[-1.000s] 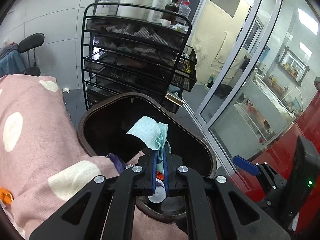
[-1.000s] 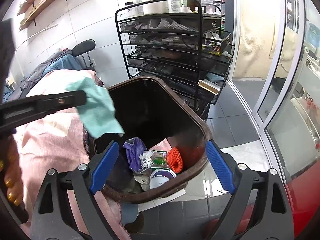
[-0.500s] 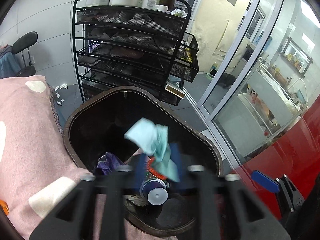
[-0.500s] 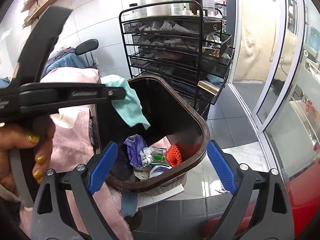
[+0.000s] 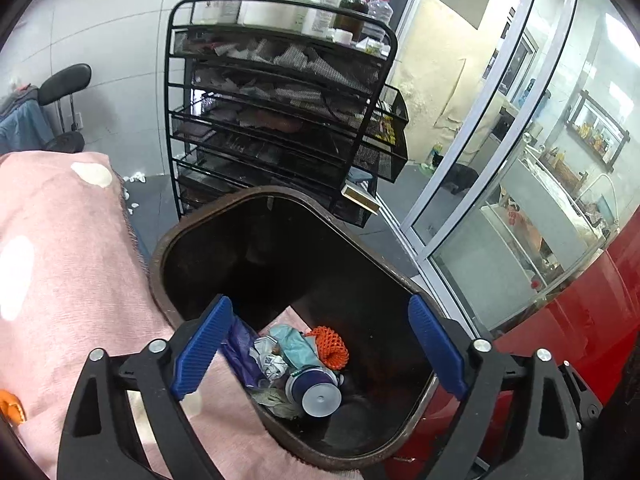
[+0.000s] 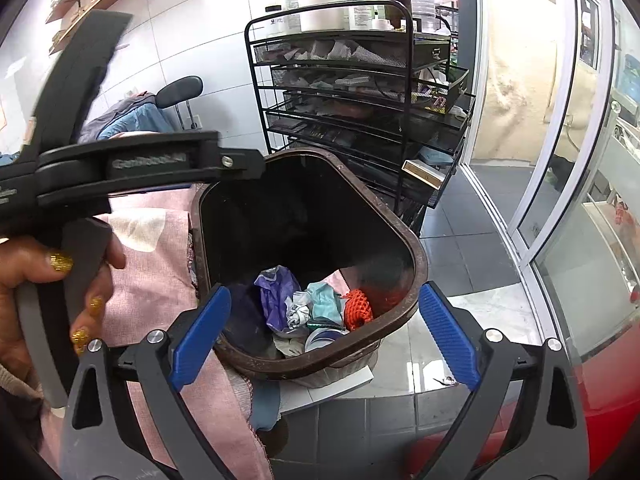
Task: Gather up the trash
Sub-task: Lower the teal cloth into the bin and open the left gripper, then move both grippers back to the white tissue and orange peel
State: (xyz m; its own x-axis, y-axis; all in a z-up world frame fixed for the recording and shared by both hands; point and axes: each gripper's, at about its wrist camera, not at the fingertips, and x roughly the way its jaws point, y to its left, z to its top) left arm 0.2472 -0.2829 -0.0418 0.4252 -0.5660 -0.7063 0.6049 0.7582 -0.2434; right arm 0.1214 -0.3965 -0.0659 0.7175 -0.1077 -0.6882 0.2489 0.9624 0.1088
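Our left gripper (image 5: pixel 318 350) hangs over the brown bin (image 5: pixel 224 210), its blue pads (image 5: pixel 202 350) spreading wider with nothing between them. We see the teal wipe (image 5: pixel 298 346) lying in the bin among the other trash, beside an orange net (image 5: pixel 330 346) and a purple bag (image 6: pixel 276 296). Our right gripper (image 6: pixel 324 334) also stands wide and empty over the bin's near rim. Pink cloth (image 5: pixel 68 264) lies left of the bin.

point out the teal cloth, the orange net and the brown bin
crumpled teal cloth (image 5: pixel 298 346), left wrist view, on its middle fold
orange mesh net (image 5: pixel 330 348), left wrist view, on its rounded side
dark brown plastic bin (image 6: pixel 416 256), right wrist view, on its right rim
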